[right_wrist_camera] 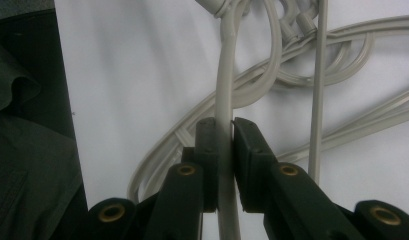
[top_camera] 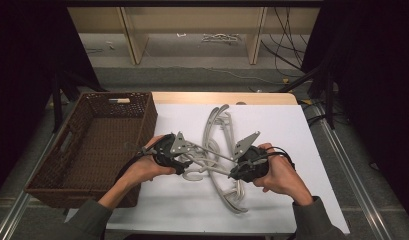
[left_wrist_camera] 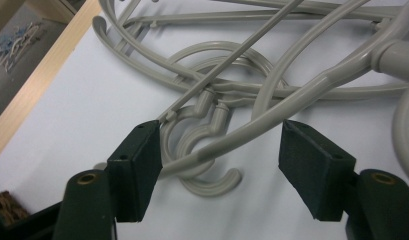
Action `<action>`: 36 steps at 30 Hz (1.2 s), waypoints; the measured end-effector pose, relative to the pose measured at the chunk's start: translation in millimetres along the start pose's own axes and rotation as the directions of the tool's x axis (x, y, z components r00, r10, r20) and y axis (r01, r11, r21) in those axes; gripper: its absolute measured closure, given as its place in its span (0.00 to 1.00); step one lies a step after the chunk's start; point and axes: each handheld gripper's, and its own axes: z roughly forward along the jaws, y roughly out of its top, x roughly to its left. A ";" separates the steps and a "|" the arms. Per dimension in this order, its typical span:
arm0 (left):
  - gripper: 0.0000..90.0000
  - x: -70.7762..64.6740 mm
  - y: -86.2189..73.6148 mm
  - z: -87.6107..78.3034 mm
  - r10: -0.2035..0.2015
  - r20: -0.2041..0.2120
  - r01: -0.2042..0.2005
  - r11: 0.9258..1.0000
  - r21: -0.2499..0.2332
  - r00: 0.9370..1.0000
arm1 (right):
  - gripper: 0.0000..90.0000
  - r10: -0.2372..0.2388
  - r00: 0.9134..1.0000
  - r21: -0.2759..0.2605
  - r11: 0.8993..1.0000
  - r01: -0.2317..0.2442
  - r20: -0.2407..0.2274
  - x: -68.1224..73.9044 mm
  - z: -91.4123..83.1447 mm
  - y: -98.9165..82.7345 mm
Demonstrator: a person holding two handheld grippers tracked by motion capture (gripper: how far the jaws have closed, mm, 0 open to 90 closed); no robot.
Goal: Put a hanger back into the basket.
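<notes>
Left gripper [left_wrist_camera: 219,165] fingers apart, right gripper [right_wrist_camera: 225,150] fingers clamped together, both hands low, angled inward.

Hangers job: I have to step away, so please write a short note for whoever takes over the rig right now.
Right gripper: shut on one arm of the lifted hanger.
Left gripper: open, jaws on either side of that hanger's other arm, not pressing it.
Hanger pile: tangled on the white table.
Wicker basket: at the left, no hanger inside.
Done: one hanger gripped.
Left: free it and likely move the hangers to the basket.
</notes>
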 end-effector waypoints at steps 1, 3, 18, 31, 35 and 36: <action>0.38 -0.3 0.3 1.2 0.006 0.000 -0.006 1.000 -0.002 1.000 | 0.91 -0.001 1.000 -0.003 1.000 0.001 0.001 -0.4 -0.9 -0.5; 0.41 -1.1 0.9 4.2 0.035 0.012 -0.035 0.999 0.003 0.999 | 0.91 -0.003 1.000 -0.005 1.000 0.003 0.000 -1.0 -2.1 -1.2; 0.54 -9.3 10.4 23.7 0.245 0.099 -0.249 0.968 0.038 0.964 | 0.91 -0.020 1.000 -0.023 1.000 0.020 -0.023 -8.2 -6.1 -8.1; 0.81 -15.3 13.8 25.4 0.434 0.132 -0.433 0.901 -0.037 0.891 | 0.90 -0.033 0.999 -0.050 0.998 0.032 -0.016 -17.4 -8.8 -15.3; 0.84 -16.5 20.3 17.6 0.463 0.127 -0.458 0.886 -0.070 0.877 | 0.88 -0.031 0.999 -0.087 0.996 0.031 0.009 -24.6 -15.7 -22.5; 0.85 -15.9 22.4 15.5 0.459 0.124 -0.453 0.888 -0.075 0.880 | 0.87 -0.026 1.000 -0.099 0.995 0.027 0.010 -26.9 -17.1 -24.9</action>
